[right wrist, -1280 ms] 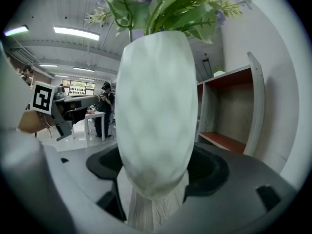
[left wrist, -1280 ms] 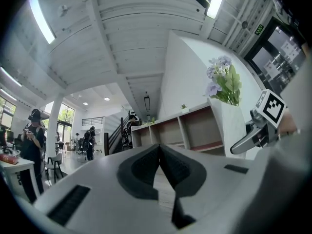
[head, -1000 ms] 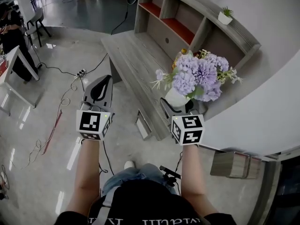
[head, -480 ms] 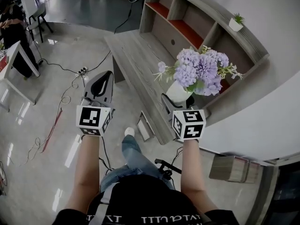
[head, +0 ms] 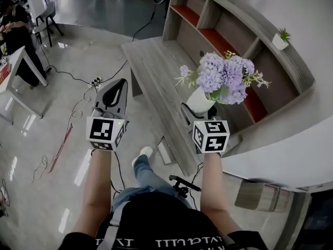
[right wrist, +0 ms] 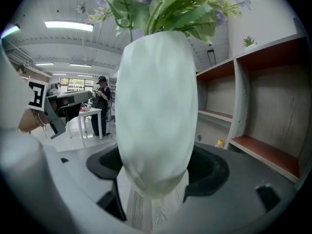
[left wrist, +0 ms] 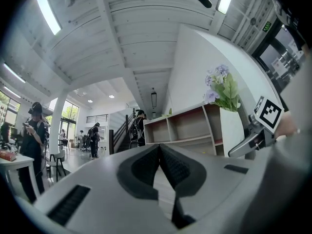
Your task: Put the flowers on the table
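A white vase [head: 198, 101] [right wrist: 157, 106] holds a bunch of purple flowers [head: 222, 78] with green leaves [right wrist: 161, 4]. My right gripper [head: 200, 113] [right wrist: 158, 179] is shut on the vase's lower body and carries it in the air above the long grey wooden table [head: 156, 82]. My left gripper [head: 113, 95] [left wrist: 160, 157] is shut with nothing in it, over the floor to the left of the table. In the left gripper view the flowers [left wrist: 222, 87] and the right gripper's marker cube [left wrist: 269, 112] show at the right.
A shelf unit [head: 229, 40] with red-lined bays stands behind the table, a small potted plant [head: 282, 36] on top. A curved white counter [head: 291, 145] lies at the right. Cables and a power strip [head: 93, 81] cross the floor. A person [head: 15, 30] stands by a white desk [head: 13, 66] at far left.
The view has shifted forward toward the table; the shelf and table have slid right and nearer. The vase stays in my right gripper, now further over the table. A foot has stepped forward.
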Demonstrator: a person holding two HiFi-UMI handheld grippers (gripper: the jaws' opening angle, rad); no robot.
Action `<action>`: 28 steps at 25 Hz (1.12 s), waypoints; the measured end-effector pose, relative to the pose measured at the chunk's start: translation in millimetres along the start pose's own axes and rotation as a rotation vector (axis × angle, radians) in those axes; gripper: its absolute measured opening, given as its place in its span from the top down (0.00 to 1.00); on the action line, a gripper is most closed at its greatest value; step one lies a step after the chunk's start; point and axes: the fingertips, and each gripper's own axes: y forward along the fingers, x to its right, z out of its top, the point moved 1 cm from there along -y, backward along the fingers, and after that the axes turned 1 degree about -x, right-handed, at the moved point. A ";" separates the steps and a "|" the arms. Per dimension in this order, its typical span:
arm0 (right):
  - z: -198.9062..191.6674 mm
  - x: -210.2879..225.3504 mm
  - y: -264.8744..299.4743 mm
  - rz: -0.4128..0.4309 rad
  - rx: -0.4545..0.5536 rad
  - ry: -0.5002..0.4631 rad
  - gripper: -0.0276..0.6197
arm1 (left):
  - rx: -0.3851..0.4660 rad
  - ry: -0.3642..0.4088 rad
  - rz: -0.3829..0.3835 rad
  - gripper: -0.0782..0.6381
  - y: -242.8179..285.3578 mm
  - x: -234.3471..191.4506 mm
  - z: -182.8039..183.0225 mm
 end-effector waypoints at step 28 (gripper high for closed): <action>-26.3 14.8 -25.2 -0.148 -0.088 0.053 0.35 | -0.011 -0.047 -0.250 0.88 42.1 51.8 -6.6</action>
